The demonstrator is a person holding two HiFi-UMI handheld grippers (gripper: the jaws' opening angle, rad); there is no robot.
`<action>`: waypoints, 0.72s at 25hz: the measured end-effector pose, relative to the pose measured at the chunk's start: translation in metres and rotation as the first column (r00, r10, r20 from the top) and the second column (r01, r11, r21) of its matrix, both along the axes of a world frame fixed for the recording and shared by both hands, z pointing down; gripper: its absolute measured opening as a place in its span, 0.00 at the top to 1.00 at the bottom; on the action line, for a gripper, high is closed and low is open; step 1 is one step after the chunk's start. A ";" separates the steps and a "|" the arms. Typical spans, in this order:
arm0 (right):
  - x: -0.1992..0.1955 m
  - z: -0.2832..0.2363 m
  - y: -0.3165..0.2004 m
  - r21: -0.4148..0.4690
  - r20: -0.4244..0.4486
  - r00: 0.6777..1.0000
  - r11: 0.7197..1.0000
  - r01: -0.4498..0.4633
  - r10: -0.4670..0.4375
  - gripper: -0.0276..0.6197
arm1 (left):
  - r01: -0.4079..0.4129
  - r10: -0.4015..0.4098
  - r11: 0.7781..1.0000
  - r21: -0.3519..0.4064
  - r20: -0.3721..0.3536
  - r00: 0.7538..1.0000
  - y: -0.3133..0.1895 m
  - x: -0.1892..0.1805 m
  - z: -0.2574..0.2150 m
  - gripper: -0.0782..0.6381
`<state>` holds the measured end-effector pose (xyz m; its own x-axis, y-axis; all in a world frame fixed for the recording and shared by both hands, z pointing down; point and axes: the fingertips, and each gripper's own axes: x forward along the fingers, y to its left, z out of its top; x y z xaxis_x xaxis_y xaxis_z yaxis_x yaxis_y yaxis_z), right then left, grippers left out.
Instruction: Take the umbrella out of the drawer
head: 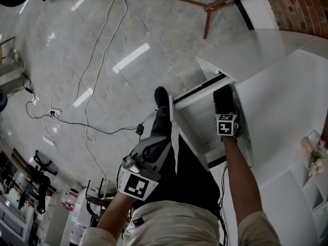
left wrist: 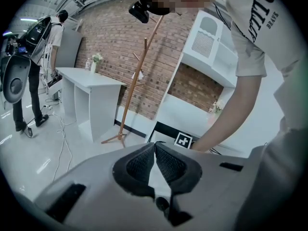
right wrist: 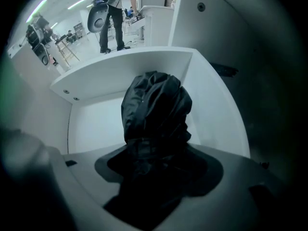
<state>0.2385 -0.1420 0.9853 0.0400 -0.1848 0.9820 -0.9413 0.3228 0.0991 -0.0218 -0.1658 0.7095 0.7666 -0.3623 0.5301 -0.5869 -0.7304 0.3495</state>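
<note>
A black folded umbrella (right wrist: 154,109) lies in the open white drawer (right wrist: 130,64), which is pulled out of the white cabinet (head: 197,94). My right gripper (head: 224,102) points steeply down into the drawer. Its jaws stand wide on either side of the umbrella, which fills the gap between them and hides the pads. In the head view the umbrella itself cannot be made out under the gripper. My left gripper (left wrist: 155,144) hangs outside the drawer, by the leg to the left of the drawer front, with its pads (left wrist: 142,162) meeting at the tips and nothing between them.
The white cabinet top (head: 287,96) runs to the right of the drawer. A wooden coat stand (head: 207,9) stands on the marble floor beyond it. Cables and a power strip (head: 51,137) lie on the floor at left. A person (left wrist: 29,81) stands by a white desk (left wrist: 91,85).
</note>
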 end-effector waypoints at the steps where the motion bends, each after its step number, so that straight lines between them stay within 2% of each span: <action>1: -0.001 -0.003 0.001 -0.004 0.004 1.000 1.000 0.006 -0.006 0.50 | -0.003 0.003 1.000 0.004 -0.001 1.000 0.000 0.000 -0.001 0.85; 6: -0.008 -0.007 0.018 -0.040 0.055 0.998 0.999 0.019 -0.017 0.53 | -0.009 0.009 0.999 0.031 -0.002 1.000 -0.006 -0.004 -0.014 0.85; 9: -0.014 -0.019 0.020 -0.008 0.080 0.997 1.000 0.011 -0.011 0.53 | 0.001 0.000 0.999 0.051 -0.007 1.000 -0.011 -0.007 -0.024 0.85; 18: -0.045 -0.065 0.017 0.076 0.119 0.985 0.990 0.115 -0.124 0.53 | 0.015 -0.013 0.996 0.090 -0.022 1.000 -0.010 -0.008 -0.046 0.85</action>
<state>0.1936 -0.1255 0.9203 -0.1070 -0.2476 0.9629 -0.9027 0.4302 0.0103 -0.0300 -0.1762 0.6637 0.7719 -0.4187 0.4785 -0.5905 -0.7510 0.2954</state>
